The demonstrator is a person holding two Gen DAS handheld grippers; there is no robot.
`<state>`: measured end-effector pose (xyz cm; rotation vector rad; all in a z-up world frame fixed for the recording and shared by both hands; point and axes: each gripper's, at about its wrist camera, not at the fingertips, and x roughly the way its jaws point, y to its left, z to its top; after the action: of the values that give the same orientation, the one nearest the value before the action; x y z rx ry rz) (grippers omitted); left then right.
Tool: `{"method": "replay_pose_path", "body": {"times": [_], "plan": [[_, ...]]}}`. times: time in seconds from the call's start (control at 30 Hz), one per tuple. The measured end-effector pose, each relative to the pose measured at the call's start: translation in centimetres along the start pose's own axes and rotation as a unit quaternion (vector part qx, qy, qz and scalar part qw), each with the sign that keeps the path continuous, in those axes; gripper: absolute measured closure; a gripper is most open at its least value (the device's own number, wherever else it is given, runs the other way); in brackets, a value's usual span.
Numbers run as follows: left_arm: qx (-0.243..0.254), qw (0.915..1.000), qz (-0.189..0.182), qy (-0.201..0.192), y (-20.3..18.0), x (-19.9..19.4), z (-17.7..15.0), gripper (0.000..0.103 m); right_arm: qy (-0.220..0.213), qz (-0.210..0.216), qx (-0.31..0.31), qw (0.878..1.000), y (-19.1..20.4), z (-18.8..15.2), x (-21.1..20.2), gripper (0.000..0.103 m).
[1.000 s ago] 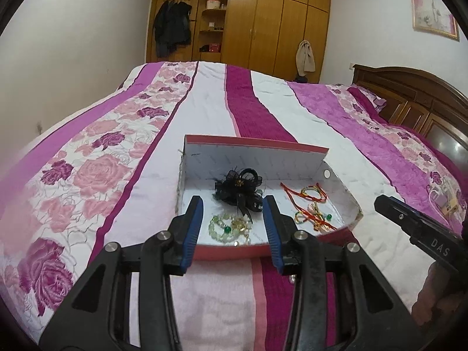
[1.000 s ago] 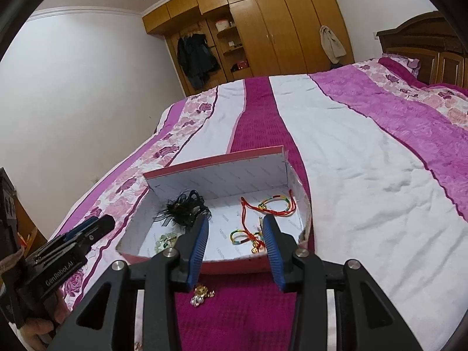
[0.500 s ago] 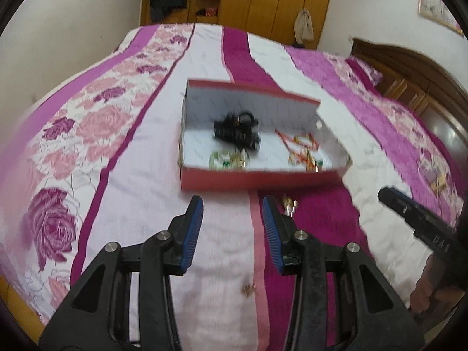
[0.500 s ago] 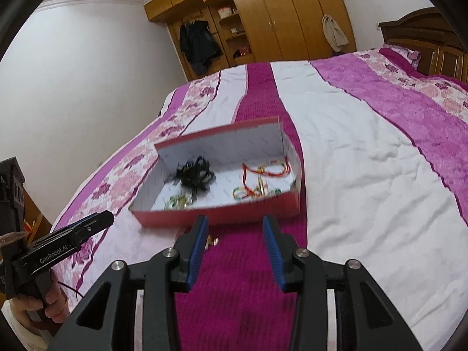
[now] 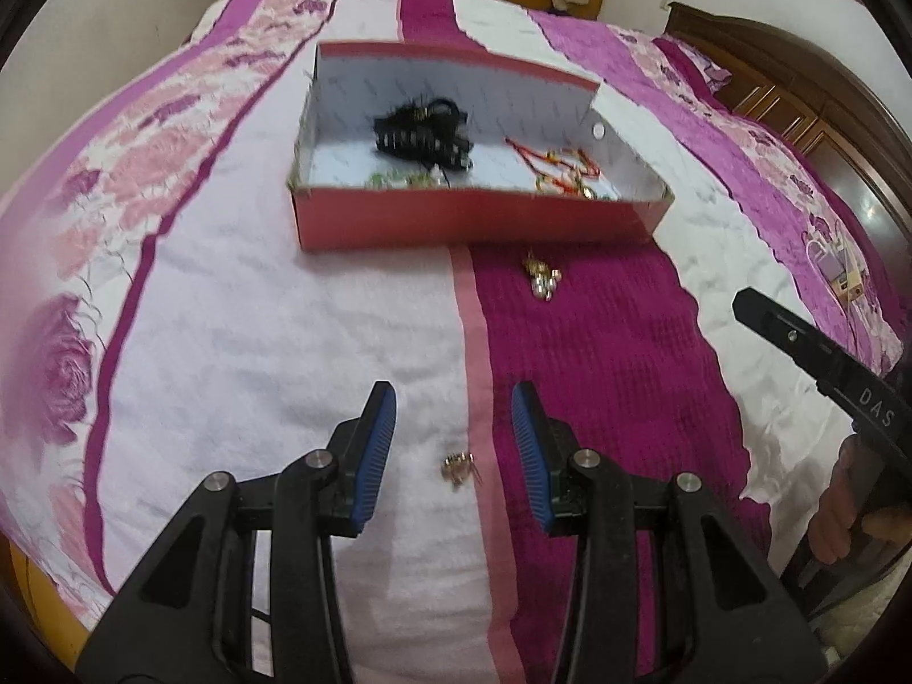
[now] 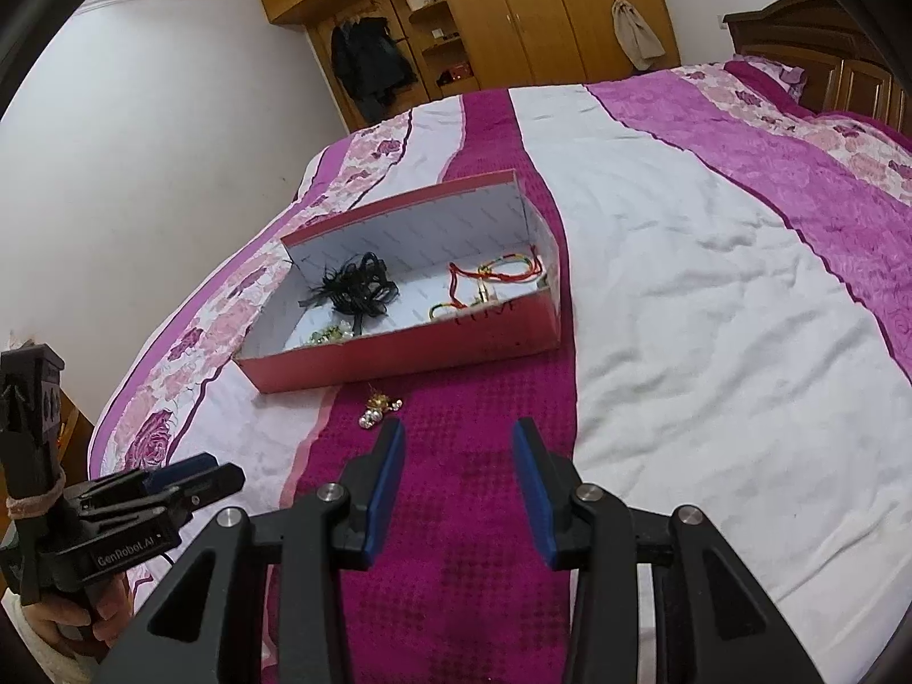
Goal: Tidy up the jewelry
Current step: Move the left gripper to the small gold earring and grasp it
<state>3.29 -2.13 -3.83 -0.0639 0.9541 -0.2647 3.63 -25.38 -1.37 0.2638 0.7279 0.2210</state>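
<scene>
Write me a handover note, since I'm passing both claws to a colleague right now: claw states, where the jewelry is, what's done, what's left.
Left claw: open, holding nothing, above the small gold piece lying on the bedspread.
Right claw: open, holding nothing, just short of the gold and pearl piece that lies on the bedspread in front of the red box.
Done: black hair bow, red cord bracelets and green bead bracelet are in the box.
Left: both loose pieces probably go into the box.

Both grippers, left gripper point(image 5: 454, 411) and right gripper point(image 6: 459, 447), are built of black plastic with ribbed blue pads point(image 5: 378, 444) and silver screws point(image 5: 318, 459). White "GenRobot.AI" lettering point(image 6: 125, 559) is printed on one; bare skin is seen at the hand point(image 6: 68, 624).
</scene>
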Motion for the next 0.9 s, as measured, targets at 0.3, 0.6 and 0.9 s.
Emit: {"method": "replay_pose_path", "body": {"times": [0.3, 0.6, 0.9], "plan": [[-0.004, 0.9992, -0.011, 0.038, -0.1, 1.3, -1.8, 0.071, 0.008, 0.002, 0.002, 1.0, -0.2, -0.4, 0.3, 0.061], [0.007, 0.9987, -0.009, 0.049, -0.3, 2.3, -2.3, 0.093, 0.012, 0.003, 0.004, 1.0, -0.3, -0.5, 0.6, 0.061], [-0.001, 0.9993, -0.015, 0.033, 0.1, 1.6, -1.9, 0.094, 0.017, 0.004, 0.002, 1.0, -0.1, -0.8, 0.8, 0.061]]}}
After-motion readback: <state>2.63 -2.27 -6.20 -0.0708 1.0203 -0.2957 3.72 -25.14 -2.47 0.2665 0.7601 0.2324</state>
